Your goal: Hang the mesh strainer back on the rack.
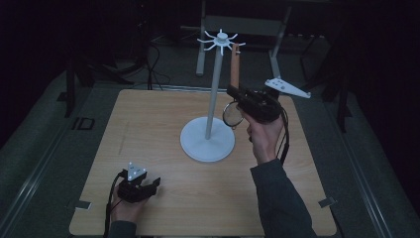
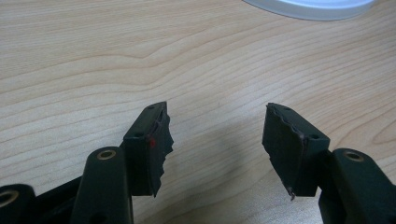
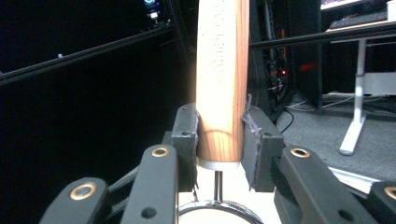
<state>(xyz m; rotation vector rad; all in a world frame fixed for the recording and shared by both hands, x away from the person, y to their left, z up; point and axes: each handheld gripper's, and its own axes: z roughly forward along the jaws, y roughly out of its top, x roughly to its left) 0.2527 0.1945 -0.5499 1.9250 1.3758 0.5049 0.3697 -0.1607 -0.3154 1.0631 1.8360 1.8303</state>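
Dark surroundings frame a pale wooden desk [image 1: 163,129]. Raised above it, the right hand-held gripper [image 3: 219,140] clamps the wooden handle [image 3: 220,79] of a strainer upright, its round metal ring [image 1: 232,116] just below the jaws, beside the white rack [image 1: 213,94]. Near the desk's front edge, the left hand-held gripper [image 2: 217,144] rests wide open, empty.

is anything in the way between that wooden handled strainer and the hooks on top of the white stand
Nothing visible. The right tool holds the strainer by its wooden handle, upright, its top end right beside the hook crown; from the high view, only open air separates them.
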